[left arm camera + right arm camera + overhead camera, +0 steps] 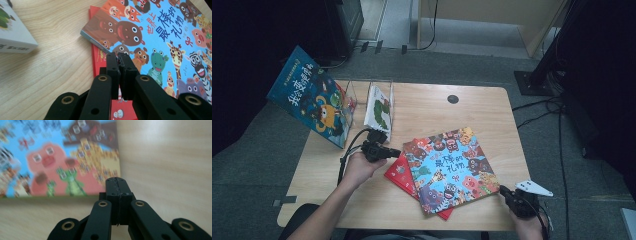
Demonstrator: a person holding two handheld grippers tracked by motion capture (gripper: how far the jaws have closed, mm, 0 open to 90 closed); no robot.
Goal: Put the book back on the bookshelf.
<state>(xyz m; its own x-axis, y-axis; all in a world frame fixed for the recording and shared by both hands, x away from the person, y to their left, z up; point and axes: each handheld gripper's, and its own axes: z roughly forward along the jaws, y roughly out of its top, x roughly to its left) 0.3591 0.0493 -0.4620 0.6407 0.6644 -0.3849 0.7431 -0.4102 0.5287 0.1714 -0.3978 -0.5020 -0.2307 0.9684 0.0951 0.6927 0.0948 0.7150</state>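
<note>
A blue picture book covered in cartoon animals lies flat in the middle of the wooden table, on top of a red book. My left gripper is shut and empty, and its tips hover at the left edge of the two books. In the left gripper view the shut jaws sit over the red book, beside the corner of the blue book. My right gripper is shut by the blue book's lower right corner. The right gripper view shows its tips just off the blurred cover.
A clear book stand at the back left holds a white book. A dark blue book leans against the stand's left side. A black round grommet sits near the table's far edge. Cables run across the floor at right.
</note>
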